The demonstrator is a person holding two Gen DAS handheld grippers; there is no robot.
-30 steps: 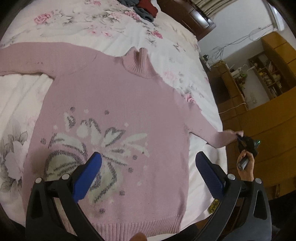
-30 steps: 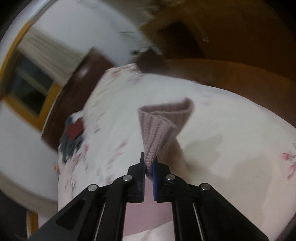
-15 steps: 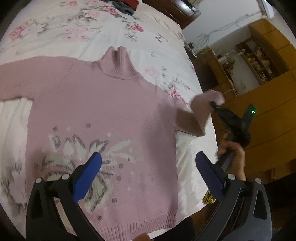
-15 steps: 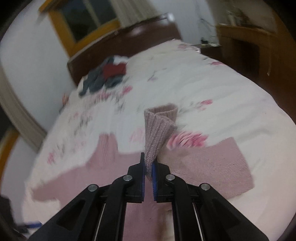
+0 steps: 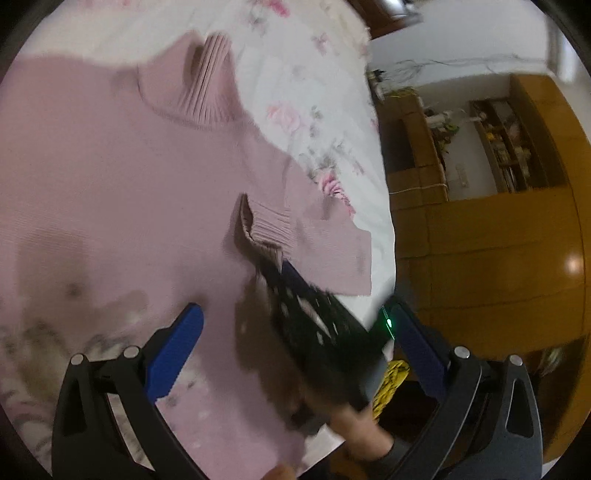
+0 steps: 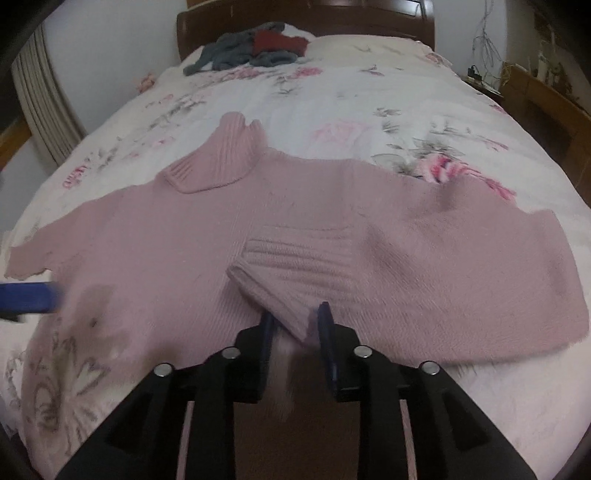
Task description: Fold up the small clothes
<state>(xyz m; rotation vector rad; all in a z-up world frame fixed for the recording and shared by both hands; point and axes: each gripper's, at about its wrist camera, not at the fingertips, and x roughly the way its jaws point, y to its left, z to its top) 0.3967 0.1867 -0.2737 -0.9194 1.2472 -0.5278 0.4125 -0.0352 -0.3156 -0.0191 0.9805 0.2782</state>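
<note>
A pink knitted sweater (image 5: pixel 129 184) (image 6: pixel 147 240) with a roll neck lies flat, front up, on the flowered bedspread (image 6: pixel 369 92). Its right sleeve (image 6: pixel 461 266) is folded inward across the chest, with the ribbed cuff (image 6: pixel 295 266) (image 5: pixel 266 229) lying on the body. My right gripper (image 6: pixel 295 317) (image 5: pixel 280 269) sits low at that cuff, jaws parted, the cuff's end loose between them. Over the sweater's lower half my left gripper (image 5: pixel 291 314) hovers wide open and holds nothing. One of its blue fingers (image 6: pixel 29 297) shows at the left in the right wrist view.
A pile of grey and red clothes (image 6: pixel 255 48) lies by the dark headboard (image 6: pixel 306 14). Wooden cabinets (image 5: pixel 498 240) stand past the bed's right edge. A hand (image 5: pixel 362 428) holds the right gripper near that edge. A curtain (image 6: pixel 40 110) hangs at the left.
My right gripper carried the cuff from the bed's right edge inward over the chest, lowered it and opened. The left gripper moved closer over the sweater and stayed open.
</note>
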